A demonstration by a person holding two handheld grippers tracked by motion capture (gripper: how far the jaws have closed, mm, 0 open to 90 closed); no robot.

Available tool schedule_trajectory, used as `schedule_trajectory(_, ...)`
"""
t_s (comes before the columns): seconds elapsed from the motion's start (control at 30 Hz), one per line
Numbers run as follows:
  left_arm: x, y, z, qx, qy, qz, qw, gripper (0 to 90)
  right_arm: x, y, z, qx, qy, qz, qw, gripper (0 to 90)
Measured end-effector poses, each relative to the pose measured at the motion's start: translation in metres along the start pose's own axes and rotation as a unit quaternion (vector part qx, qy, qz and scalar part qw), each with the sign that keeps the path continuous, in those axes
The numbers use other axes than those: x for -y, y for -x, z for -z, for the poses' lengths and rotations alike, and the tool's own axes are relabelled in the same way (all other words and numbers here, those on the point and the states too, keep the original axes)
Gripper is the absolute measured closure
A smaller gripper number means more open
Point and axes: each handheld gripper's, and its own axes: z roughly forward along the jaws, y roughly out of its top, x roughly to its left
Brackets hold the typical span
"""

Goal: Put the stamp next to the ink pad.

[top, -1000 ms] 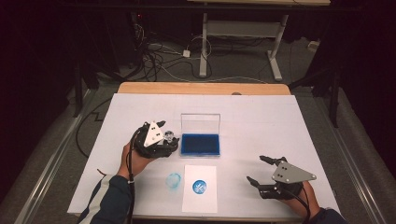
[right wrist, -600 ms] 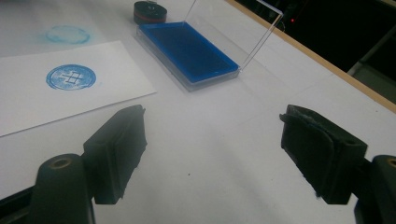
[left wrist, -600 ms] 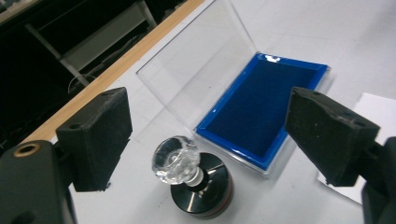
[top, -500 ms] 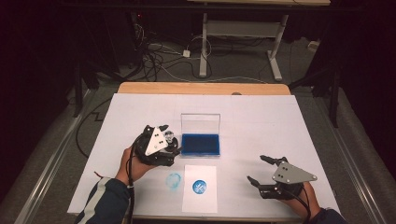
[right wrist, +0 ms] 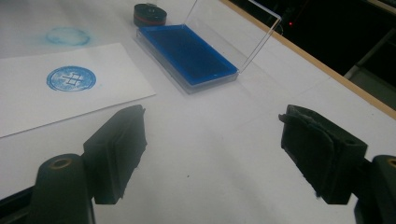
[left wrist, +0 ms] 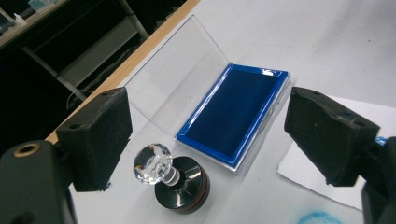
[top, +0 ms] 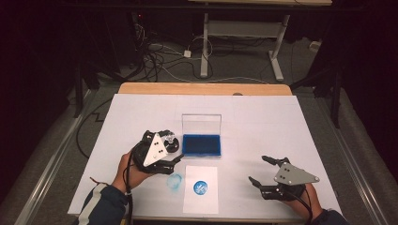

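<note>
Stamp [left wrist: 175,179], a squat round black body with a red band near its base and a faceted clear knob on a short neck, stood upright on the white-covered desk [top: 281,122], just beside the near short end of the ink pad [left wrist: 236,114]. We saw the pad as a shallow rectangular tray holding a deep-blue, matt, felt-like surface; its clear plastic lid [left wrist: 177,88] stood raised on the hinge along the far side. In front of the pad lay a white paper sheet [top: 201,190] carrying a round blue printed emblem [top: 201,187], crisp at the rim. Beside the sheet, on the desk cover itself, was a fainter, smeared blue ring [top: 175,181].

Our left tool [left wrist: 208,140], black with blocky foam-like pads, had just been opening; its jaws stood wide apart. The stamp sat low between them in the left gripper view, touching neither pad and free on the desk. In the high view the same tool [top: 174,152], with its grey three-cornered plate, hovered over the stamp beside the pad.

Our right tool [right wrist: 210,158] was held near the desk's right front, well apart from the sheet and pad, with its jaws apart and empty.
</note>
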Motion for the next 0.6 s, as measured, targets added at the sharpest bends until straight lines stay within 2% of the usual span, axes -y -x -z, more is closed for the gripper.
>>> schedule_trajectory(0.13, 0.003, 0.002, 0.006, -0.001, 0.009, -0.002, 1.0000, 14.2, 0.000, 0.000, 0.000, 0.000, 0.002, 0.001, 1.0000, 22.1)
schedule_trajectory(0.6, 0.014, 0.011, 0.021, -0.004, 0.003, -0.010, 0.9999, 14.2, -0.002, -0.001, 0.001, 0.001, 0.006, 0.002, 1.0000, 22.1)
